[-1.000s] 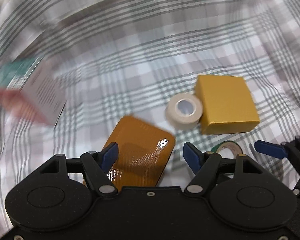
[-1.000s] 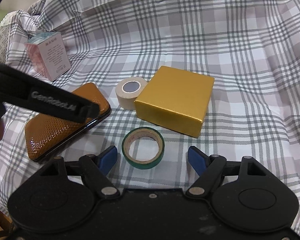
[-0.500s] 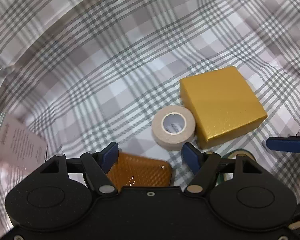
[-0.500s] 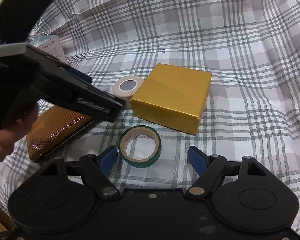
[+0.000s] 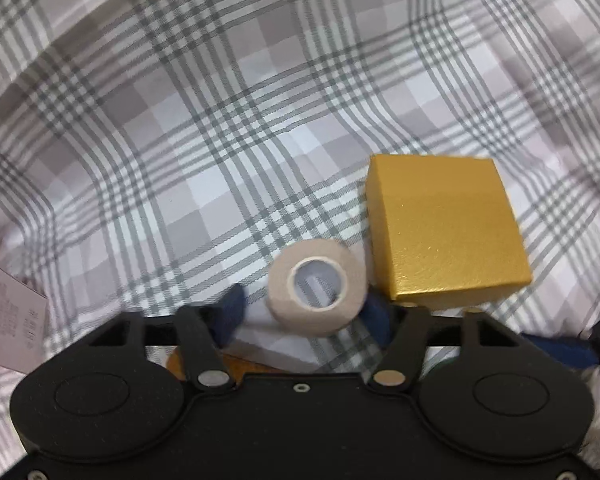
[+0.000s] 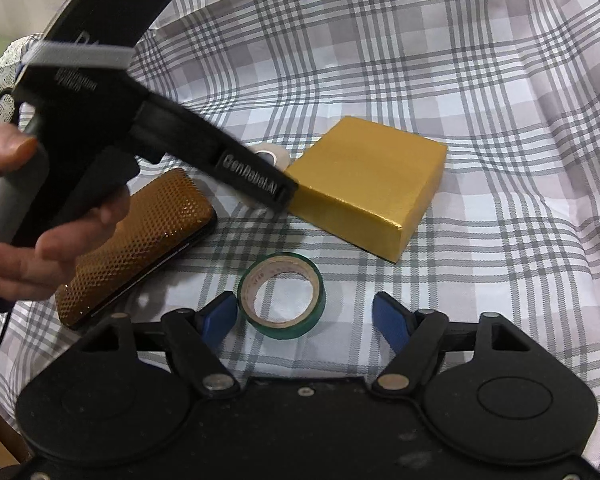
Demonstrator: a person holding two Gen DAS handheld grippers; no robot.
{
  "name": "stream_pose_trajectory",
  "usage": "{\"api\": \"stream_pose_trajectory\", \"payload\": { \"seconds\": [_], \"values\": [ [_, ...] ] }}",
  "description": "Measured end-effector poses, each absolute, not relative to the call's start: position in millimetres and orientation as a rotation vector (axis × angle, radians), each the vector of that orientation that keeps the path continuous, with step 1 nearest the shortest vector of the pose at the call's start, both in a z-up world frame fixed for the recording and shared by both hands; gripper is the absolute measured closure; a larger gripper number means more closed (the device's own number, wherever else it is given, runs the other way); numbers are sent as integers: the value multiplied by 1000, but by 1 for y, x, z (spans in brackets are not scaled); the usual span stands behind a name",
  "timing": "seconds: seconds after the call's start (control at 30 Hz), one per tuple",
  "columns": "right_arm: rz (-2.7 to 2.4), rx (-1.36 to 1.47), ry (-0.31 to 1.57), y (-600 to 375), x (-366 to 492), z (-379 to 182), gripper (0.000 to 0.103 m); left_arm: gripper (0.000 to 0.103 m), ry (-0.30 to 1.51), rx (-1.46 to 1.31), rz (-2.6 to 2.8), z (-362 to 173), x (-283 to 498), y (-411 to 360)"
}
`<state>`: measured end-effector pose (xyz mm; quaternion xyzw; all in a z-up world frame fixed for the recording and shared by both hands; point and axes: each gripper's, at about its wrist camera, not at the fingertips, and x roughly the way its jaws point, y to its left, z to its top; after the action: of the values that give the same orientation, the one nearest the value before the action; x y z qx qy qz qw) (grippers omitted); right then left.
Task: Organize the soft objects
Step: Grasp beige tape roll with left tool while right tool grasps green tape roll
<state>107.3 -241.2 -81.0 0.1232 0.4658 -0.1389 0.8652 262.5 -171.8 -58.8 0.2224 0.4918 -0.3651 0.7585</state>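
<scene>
Home setting, rumpled plaid cloth [image 6: 420, 60] filling the frame, tape rolls [image 6: 281, 295], gold box [image 6: 374, 184], lace-edged cushion [image 6: 0, 68] at far left

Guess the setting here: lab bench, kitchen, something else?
Probably a home, likely a bed or sofa: the checked cloth is loose and wrinkled like a sheet over something soft. On it lie household odds and ends: a gold box, green tape roll, beige tape roll. No bench or fixtures visible.
</scene>
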Motion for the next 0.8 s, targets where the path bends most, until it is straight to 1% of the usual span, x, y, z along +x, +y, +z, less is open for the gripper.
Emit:
{"api": "stream_pose_trajectory", "payload": {
  "seconds": [0.03,0.07,0.13,0.23,0.33,0.5,0.6,0.8],
  "values": [
    [-289,258,975,-241,108,-80,33,55,1079,457,-790,-58,265,-170],
    [-287,257,974,-240,108,-80,34,54,1080,442,-776,-57,267,-168],
    [-280,254,971,-238,107,-79,42,54,1077,418,-739,-56,271,-165],
    [-264,246,970,-236,108,-78,51,55,1088,387,-672,-56,277,-156],
    [-257,242,968,-235,109,-78,56,55,1105,339,-613,-52,282,-143],
    [-265,241,975,-234,112,-77,56,55,1118,269,-557,-35,280,-122],
    [-264,253,988,-238,116,-77,55,55,1081,246,-548,-20,273,-112],
    [-264,250,1016,-240,127,-79,54,55,1068,212,-541,3,260,-92]
  ]
}}
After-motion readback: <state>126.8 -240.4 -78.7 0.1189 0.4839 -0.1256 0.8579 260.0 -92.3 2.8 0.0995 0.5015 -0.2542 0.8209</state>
